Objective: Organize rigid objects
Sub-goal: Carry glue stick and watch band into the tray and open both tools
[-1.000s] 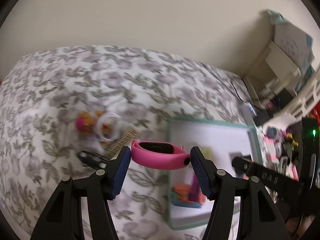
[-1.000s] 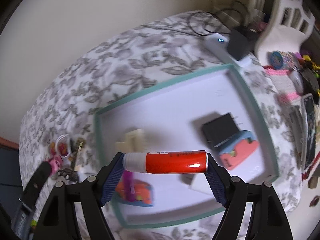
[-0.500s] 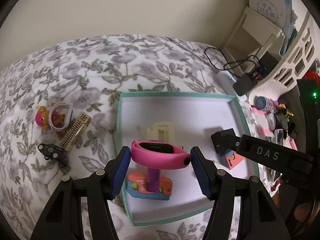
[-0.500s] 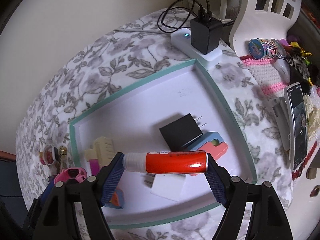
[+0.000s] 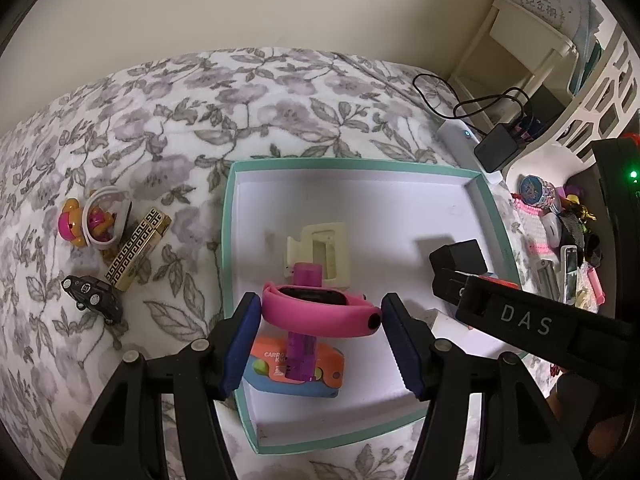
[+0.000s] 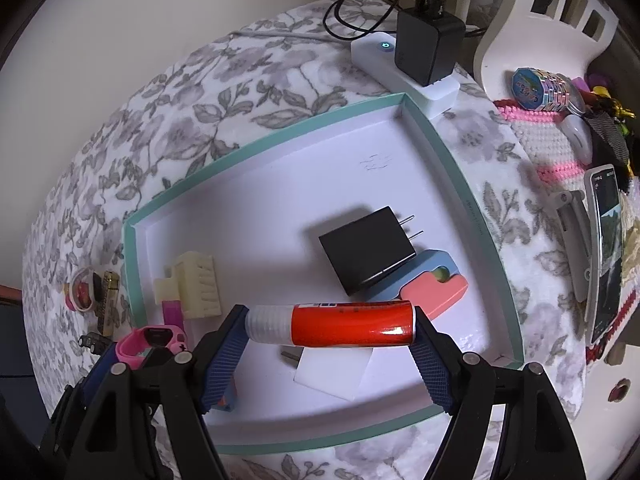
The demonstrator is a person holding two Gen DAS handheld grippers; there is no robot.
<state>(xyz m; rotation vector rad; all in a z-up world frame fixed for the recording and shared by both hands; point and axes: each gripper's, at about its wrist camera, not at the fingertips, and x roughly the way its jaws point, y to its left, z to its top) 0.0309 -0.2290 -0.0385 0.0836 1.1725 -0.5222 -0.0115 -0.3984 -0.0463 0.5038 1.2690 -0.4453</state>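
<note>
My left gripper [image 5: 320, 316] is shut on a pink wristband [image 5: 320, 312], held over the near left part of a teal-rimmed white tray [image 5: 228, 240]. My right gripper [image 6: 332, 324] is shut on a red glue stick [image 6: 344, 323], gripped end to end above the tray's [image 6: 460, 184] near side. In the tray lie a cream hair clip [image 5: 324, 250], a purple lighter [image 5: 304, 344] on an orange and blue toy knife [image 5: 296, 372], a black plug adapter [image 6: 368, 254], a second pink and blue toy knife [image 6: 436, 288] and a white card [image 6: 332, 374]. The left gripper and its wristband [image 6: 152, 340] show at the right wrist view's lower left.
Left of the tray on the floral cloth [image 5: 160, 128] lie a bear toy with a white ring [image 5: 90, 224], a gold patterned bar [image 5: 136, 254] and a small black car [image 5: 94, 298]. A white power strip with a black charger [image 6: 420, 56] sits behind the tray. Clutter and a phone [image 6: 606, 248] fill the right side.
Both grippers have moved over the tray and sunk slightly, still gripping the wristband and the glue stick. The left one shifted right, from the cloth to above the tray.
</note>
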